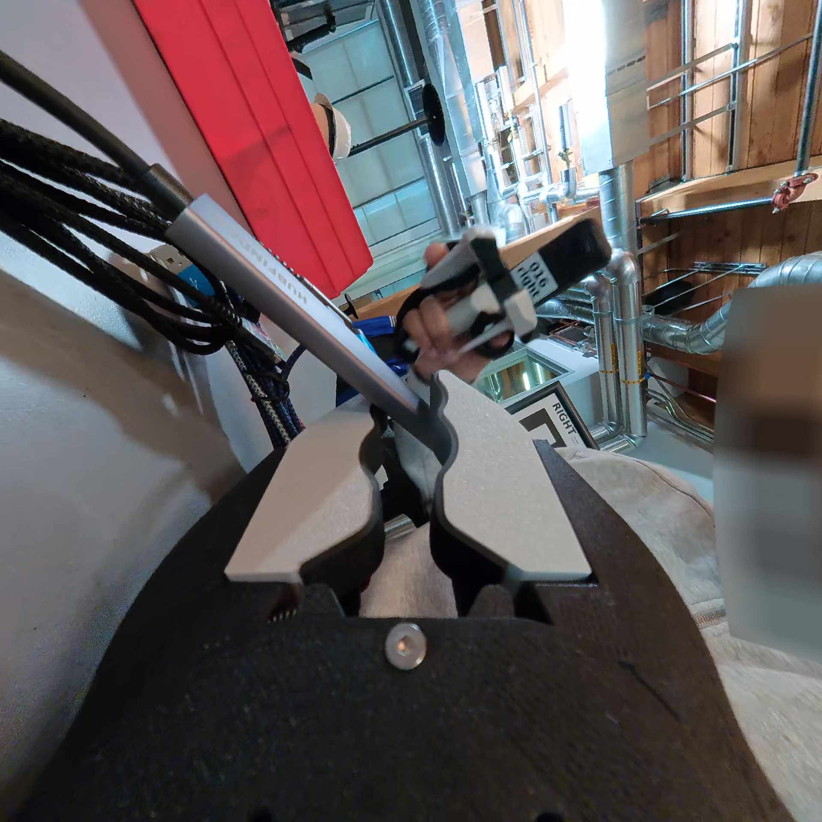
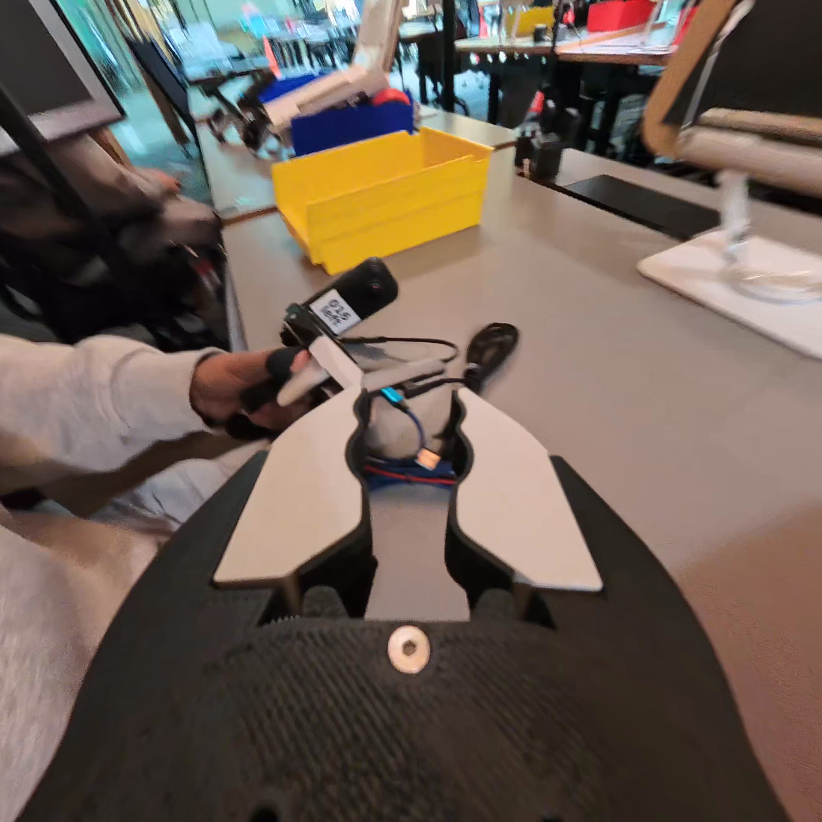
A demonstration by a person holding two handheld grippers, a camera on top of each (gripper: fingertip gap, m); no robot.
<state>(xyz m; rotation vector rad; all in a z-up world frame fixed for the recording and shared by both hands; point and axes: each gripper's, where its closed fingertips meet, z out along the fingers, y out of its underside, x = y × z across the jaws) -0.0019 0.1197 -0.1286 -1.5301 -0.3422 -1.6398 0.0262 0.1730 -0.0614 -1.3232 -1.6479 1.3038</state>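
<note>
My left gripper (image 1: 407, 409) is shut on the end of a slim grey hub (image 1: 284, 307), held tilted up off the table. Black cables (image 1: 89, 213) and a blue braided cable (image 1: 276, 400) hang from the hub. My right gripper (image 2: 409, 400) is open and empty, low over the grey table (image 2: 578, 400). Just beyond its fingertips lies the blue cable (image 2: 420, 427) with a metal plug (image 2: 429, 458). The left gripper (image 2: 338, 351) shows there in a person's hand, with the hub (image 2: 400, 369) in it. The right gripper (image 1: 489, 289) shows far off in the left wrist view.
A yellow bin (image 2: 382, 195) stands on the table beyond the cables, with a blue bin (image 2: 351, 126) behind it. A coiled black cable (image 2: 489, 347) lies to the right. A monitor's white base (image 2: 729, 284) is at far right. A red bin (image 1: 249, 111) shows close in the left wrist view. My right fingertips sit around 9 cm from my left ones.
</note>
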